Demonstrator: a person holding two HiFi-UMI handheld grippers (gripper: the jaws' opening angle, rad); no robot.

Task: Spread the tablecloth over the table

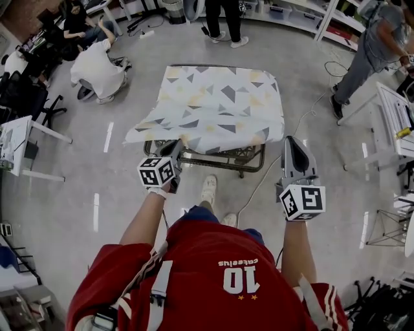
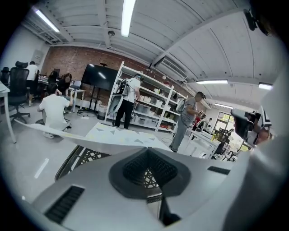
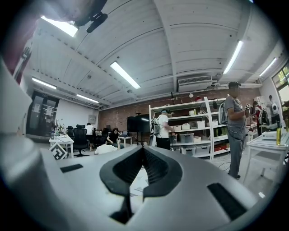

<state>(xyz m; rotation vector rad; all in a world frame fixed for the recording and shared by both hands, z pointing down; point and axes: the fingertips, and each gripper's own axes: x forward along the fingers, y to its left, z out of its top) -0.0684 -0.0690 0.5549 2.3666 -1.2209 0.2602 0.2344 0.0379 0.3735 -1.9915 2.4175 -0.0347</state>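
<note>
A pale tablecloth [image 1: 220, 103] with grey and yellow triangles lies stretched over a metal-frame table [image 1: 249, 157]. Its front edge overhangs and sags between my two grippers. My left gripper [image 1: 176, 147] is shut, its tips at the cloth's front edge left of the middle. In the left gripper view the cloth [image 2: 113, 134] runs as a thin sheet straight to the closed tips [image 2: 146, 151], above the table's mesh top [image 2: 86, 158]. My right gripper [image 1: 289, 141] is shut at the cloth's front right corner. In the right gripper view a strip of cloth [image 3: 135, 180] shows under the closed tips [image 3: 143, 150].
A person in white [image 1: 97, 71] crouches on the floor beyond the table's left side. Another person [image 1: 223, 19] stands at the far shelves, and a third [image 1: 375, 52] stands at the right. White desks [image 1: 19, 136] [image 1: 394, 123] flank the area. A cable [image 1: 259, 187] runs across the floor.
</note>
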